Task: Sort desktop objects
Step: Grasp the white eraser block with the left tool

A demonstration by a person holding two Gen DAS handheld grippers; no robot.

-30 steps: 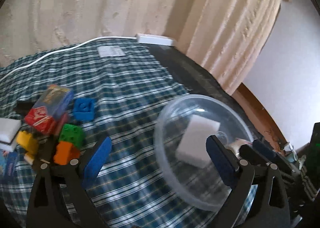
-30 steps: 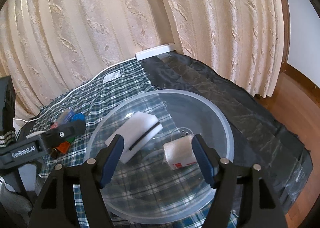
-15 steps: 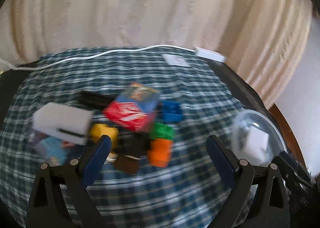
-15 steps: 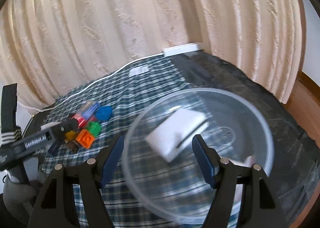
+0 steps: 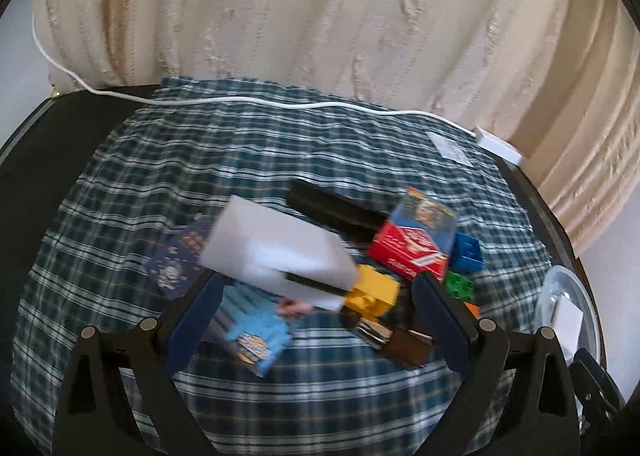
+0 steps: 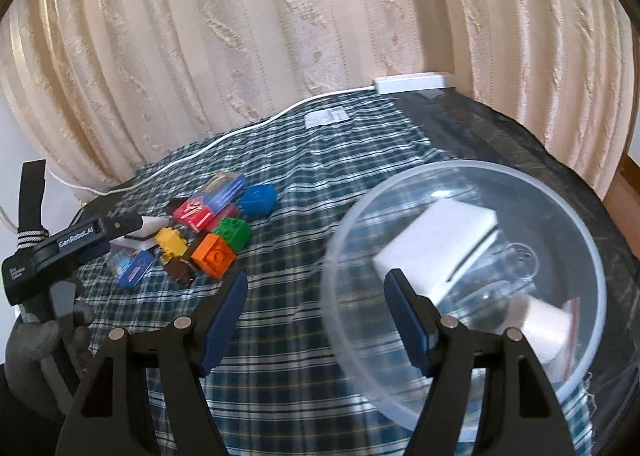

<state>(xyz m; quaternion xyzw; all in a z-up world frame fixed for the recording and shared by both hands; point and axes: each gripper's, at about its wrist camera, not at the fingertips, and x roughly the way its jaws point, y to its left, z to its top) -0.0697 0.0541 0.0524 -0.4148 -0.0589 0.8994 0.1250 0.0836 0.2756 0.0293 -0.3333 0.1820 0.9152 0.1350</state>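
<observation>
The left tongs point(image 5: 316, 320) hang open and empty above a heap of small things on the checked-cloth surface point(image 5: 280, 143), the white sponge point(image 5: 276, 252) lying just ahead of and between their blue pads. The step in hand looks like reaching for the next item to sort. The likely next move is to lower the pads either side of the sponge and close without catching the yellow brick point(image 5: 374, 290) touching its right end. The right tongs point(image 6: 316, 320), also open and empty, hover beside the clear bowl point(image 6: 592, 256), which already holds another white sponge point(image 6: 436, 252).
</observation>
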